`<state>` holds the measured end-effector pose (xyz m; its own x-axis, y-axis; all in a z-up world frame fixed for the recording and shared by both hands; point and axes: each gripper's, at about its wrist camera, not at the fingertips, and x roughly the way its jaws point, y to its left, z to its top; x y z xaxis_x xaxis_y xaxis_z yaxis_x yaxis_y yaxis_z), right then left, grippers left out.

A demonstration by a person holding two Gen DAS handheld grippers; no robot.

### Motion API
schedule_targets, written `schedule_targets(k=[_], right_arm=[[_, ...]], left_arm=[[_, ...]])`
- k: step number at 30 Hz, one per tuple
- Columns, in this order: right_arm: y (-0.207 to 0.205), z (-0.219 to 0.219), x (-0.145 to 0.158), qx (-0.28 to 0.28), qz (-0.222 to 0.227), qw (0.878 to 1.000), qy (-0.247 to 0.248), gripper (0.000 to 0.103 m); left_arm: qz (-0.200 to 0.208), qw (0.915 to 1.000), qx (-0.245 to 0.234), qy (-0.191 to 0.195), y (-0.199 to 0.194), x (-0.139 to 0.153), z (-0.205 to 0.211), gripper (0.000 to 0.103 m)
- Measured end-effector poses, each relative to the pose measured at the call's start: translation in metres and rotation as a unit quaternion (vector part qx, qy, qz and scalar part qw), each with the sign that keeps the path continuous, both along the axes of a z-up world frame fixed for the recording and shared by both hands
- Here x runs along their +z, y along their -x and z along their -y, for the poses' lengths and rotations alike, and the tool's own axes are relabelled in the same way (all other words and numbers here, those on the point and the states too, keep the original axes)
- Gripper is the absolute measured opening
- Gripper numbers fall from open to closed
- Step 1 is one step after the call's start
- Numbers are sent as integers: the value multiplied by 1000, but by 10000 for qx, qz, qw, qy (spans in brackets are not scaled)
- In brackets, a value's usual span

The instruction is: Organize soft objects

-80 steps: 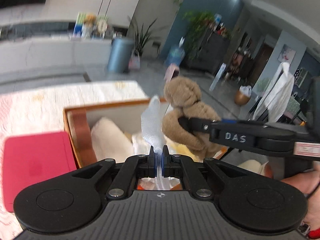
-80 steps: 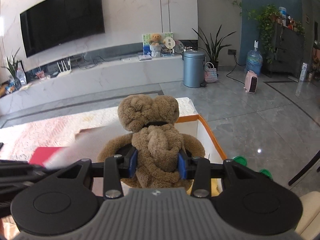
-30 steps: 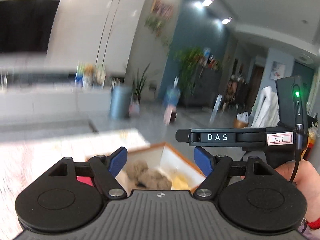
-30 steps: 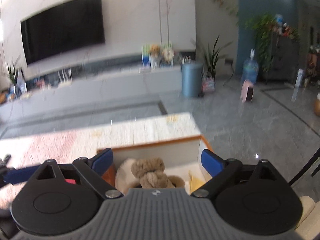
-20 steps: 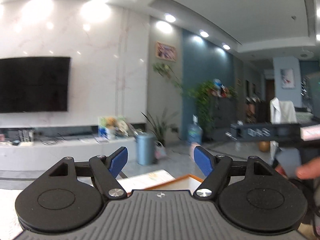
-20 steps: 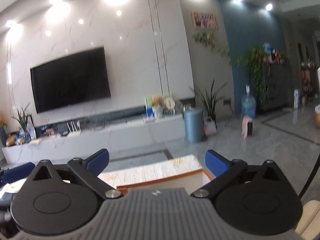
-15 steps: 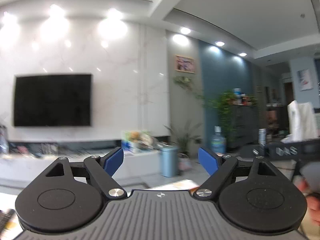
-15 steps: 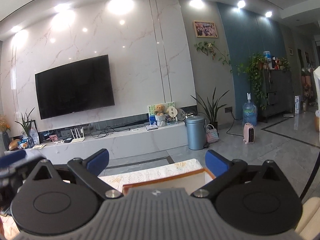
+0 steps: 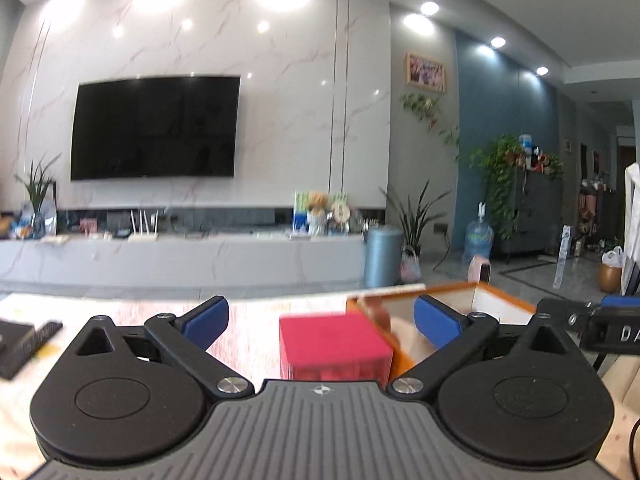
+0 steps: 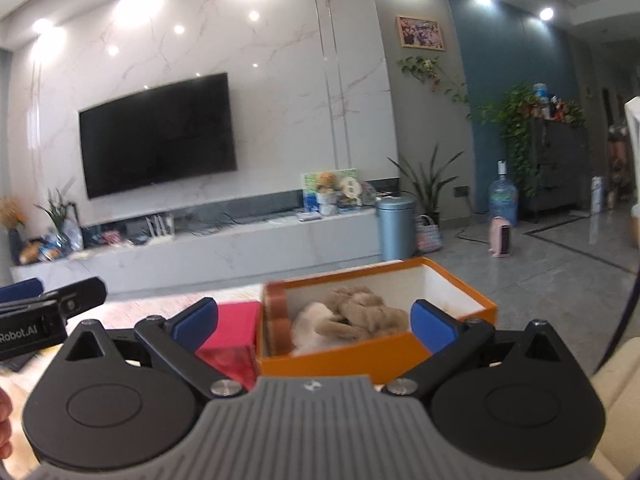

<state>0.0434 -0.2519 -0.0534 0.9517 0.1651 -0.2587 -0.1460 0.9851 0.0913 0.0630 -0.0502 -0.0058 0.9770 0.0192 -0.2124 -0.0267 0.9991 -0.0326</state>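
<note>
An orange box (image 10: pixel 452 292) with a white inside stands on the table; its rim also shows in the left wrist view (image 9: pixel 502 295). A brown plush bear (image 10: pixel 362 312) lies inside it on a white soft object (image 10: pixel 310 322). My right gripper (image 10: pixel 314 322) is open and empty, held back from the box and level with it. My left gripper (image 9: pixel 322 318) is open and empty, to the left of the box, facing a red box (image 9: pixel 334 342). The right gripper's body shows at the right edge of the left wrist view (image 9: pixel 600 326).
The red box (image 10: pixel 232 338) stands against the orange box's left side. A dark flat object (image 9: pixel 22 344) lies at the table's left. Beyond the table are a TV wall, a low grey cabinet (image 9: pixel 180 260) and a blue bin (image 10: pixel 396 228).
The bear and the soft piece were let go into the orange box. Both grippers opened, swung up toward the room, and now tilt back down with the boxes in view.
</note>
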Motion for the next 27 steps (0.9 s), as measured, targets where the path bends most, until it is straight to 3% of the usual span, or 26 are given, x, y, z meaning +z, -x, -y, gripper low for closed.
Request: schedule_targets(k=[4,13,27], right_arm=[[2,12,-18,-207,53,9994,-265,101],[-21,40,-43,-570,-541,9914,-1043,100],[-33,13,-48,-391,-970,9943,-230,100]], left_arm=[[-232,9997,-31,2,6,-16,-17,103],[-611,9981,93,-21,2,-39,-17,103],[-996,9949,163,44,1,-51,-17,103]])
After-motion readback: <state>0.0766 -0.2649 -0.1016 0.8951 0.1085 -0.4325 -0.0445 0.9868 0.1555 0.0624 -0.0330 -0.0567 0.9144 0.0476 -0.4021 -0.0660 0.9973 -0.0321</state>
